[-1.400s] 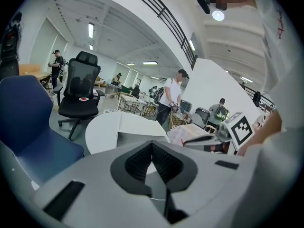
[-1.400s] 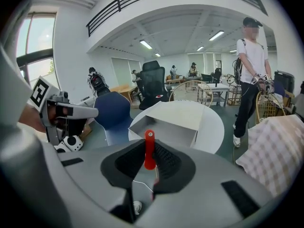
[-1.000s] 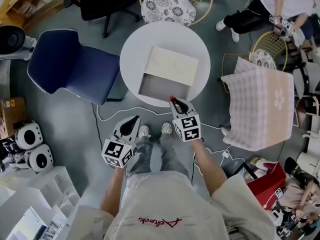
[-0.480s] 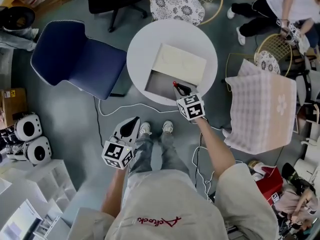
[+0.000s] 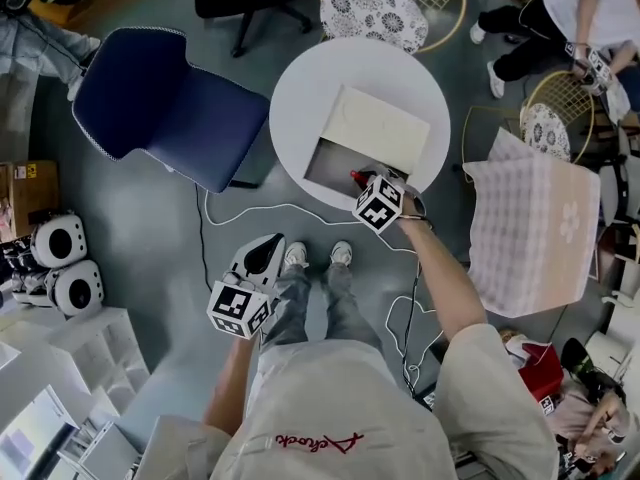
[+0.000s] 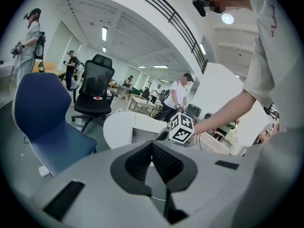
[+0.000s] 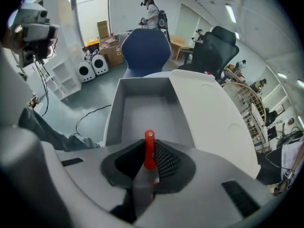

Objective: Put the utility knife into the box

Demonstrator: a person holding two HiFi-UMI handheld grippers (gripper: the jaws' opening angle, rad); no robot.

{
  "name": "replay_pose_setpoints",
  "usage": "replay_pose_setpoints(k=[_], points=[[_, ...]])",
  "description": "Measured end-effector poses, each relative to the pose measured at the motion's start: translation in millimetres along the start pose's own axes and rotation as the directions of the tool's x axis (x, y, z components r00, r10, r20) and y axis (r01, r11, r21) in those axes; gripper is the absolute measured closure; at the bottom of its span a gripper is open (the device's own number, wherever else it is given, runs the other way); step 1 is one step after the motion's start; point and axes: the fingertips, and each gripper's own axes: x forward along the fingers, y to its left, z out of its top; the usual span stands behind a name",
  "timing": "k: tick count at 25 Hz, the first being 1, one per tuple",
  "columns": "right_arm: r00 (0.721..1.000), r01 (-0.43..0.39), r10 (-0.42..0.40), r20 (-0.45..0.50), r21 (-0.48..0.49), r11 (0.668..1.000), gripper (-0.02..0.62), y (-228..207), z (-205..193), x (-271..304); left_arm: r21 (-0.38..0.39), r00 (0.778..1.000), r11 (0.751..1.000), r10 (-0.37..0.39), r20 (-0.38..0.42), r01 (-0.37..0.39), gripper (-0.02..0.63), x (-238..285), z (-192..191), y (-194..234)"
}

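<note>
The utility knife (image 7: 149,150) is clamped between the pads of the right hand-held gripper (image 7: 149,161). Its long axis runs along the line the jaws point. In the right gripper view it stands upright at frame centre, red end uppermost and aimed at the grey open inside of the box (image 7: 140,109), with its grey body running back between the pads. In the head view the knife (image 5: 357,176) juts from the right hand-held gripper (image 5: 368,179) toward the upper left. Its red end lies over the near right corner of the box (image 5: 375,128), which sits on the round white surface (image 5: 300,93). Whether it touches the box cannot be told. The left hand-held gripper (image 5: 262,254) is clenched on nothing, low and left of centre above the floor, well apart from the surface.
</note>
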Motion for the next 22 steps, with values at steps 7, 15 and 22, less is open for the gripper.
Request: replay_pose_setpoints(k=[7, 15, 22], points=[[1.000, -0.026, 0.027, -0.012, 0.067, 0.997, 0.529, -7.9, -0.3, 11.3, -0.013, 1.000, 1.000, 0.024, 0.015, -0.024, 0.594, -8.6, 2.2, 9.1], [0.998, -0.056, 0.056, -0.006, 0.069, 0.996, 0.479, -3.2, 2.1, 13.8, -0.032, 0.999, 0.999, 0.025, 0.022, -0.024, 0.595, -10.7, -0.4, 13.5], [1.000, -0.019, 0.017, 0.026, 0.094, 0.995, 0.497, -7.4, 5.5, 4.0, -0.024, 1.000, 1.000, 0.017, 0.019, -0.017, 0.594, -12.7, -2.3, 12.5]])
